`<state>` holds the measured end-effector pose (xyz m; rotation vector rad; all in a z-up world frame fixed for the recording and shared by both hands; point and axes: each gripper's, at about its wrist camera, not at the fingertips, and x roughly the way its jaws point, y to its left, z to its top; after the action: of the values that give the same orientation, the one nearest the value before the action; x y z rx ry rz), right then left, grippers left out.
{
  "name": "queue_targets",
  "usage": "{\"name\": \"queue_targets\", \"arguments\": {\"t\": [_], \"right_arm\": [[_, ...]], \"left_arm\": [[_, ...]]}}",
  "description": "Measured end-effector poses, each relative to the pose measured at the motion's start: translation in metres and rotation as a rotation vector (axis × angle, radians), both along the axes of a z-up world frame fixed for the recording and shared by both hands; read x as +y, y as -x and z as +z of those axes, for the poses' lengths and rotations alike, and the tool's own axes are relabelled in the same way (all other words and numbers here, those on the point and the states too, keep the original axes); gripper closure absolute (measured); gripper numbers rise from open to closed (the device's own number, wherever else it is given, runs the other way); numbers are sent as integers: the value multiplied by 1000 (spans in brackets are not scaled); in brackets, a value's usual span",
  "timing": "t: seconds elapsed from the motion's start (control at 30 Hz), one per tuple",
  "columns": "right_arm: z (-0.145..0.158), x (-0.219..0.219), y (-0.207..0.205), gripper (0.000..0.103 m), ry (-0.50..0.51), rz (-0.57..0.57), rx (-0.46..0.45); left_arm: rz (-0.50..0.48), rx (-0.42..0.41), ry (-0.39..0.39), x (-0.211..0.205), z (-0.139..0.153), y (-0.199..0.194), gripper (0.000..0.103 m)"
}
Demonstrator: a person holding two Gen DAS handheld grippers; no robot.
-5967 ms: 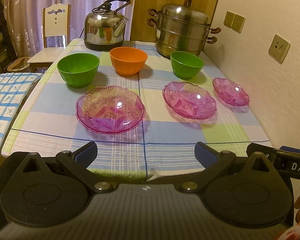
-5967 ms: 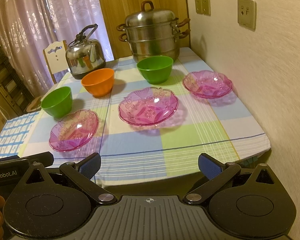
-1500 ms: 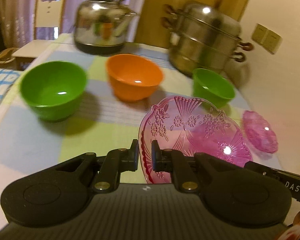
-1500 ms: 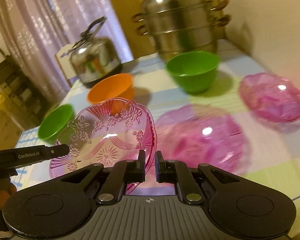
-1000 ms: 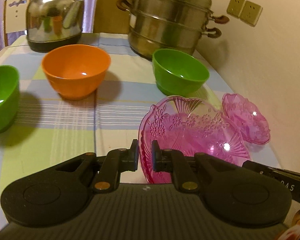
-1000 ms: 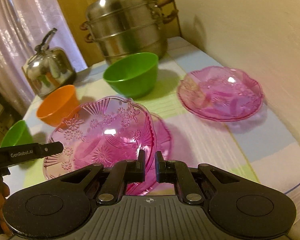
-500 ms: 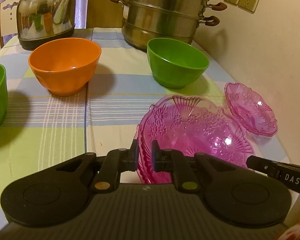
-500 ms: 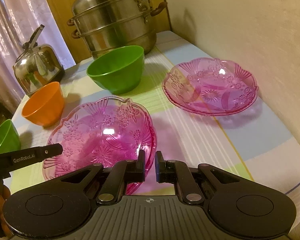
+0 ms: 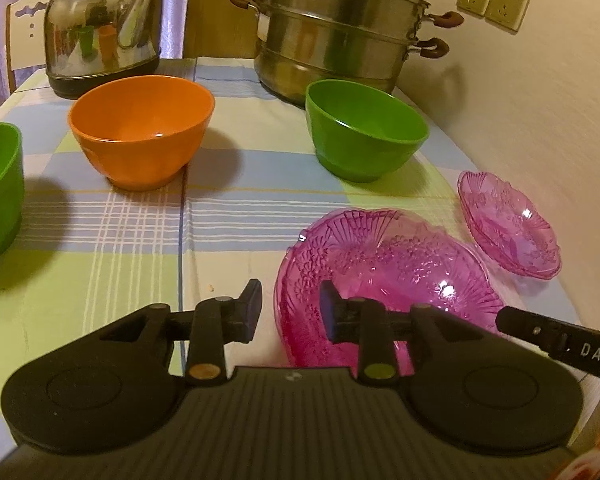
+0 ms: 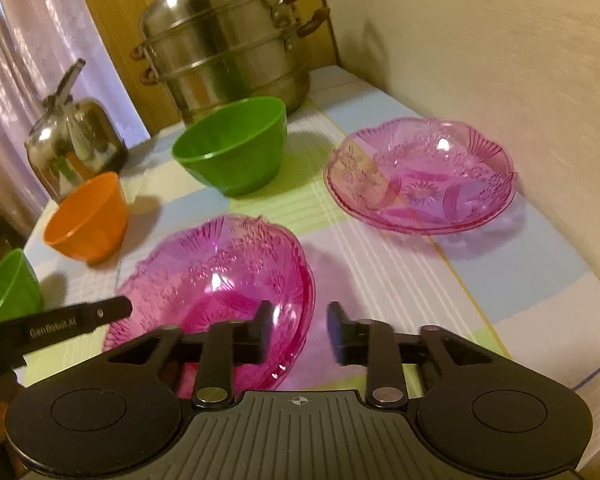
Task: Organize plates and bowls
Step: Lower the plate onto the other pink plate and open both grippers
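Letting go now, both tongs, left (image 9: 289,307) and right (image 10: 299,330), opening off the stacked pink glass plates (image 10: 220,284) resting on the bench (image 9: 228,216), so probably fetching the lone pink plate (image 10: 420,180) next.

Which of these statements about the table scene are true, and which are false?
1. The orange bowl stands empty. True.
2. A green bowl sits inside the orange bowl. False: they stand apart.
3. Two pink plates lie stacked near the fingers. True.
4. The far pink plate lies on the stack. False: it lies alone by the wall.
5. The steamer pot has no lid. False: its lid is on.
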<state>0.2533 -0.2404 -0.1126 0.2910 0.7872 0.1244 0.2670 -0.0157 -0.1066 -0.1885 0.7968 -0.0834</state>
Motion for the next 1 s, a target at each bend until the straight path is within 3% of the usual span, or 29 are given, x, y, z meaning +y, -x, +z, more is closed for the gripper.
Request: {"name": "queue_targets", "arguments": {"t": [0.33,0.73,1.0], "right_arm": [[20,-2,26,64,6,-13,-27],[56,-8,111,44,13,-47,-10],[71,-15,154,39,37,-57,-3]], "left_arm": [[18,-2,38,2,28,41,74],[4,8,72,-13,63,123,57],[-26,24,84,-32,74,153,56]]}}
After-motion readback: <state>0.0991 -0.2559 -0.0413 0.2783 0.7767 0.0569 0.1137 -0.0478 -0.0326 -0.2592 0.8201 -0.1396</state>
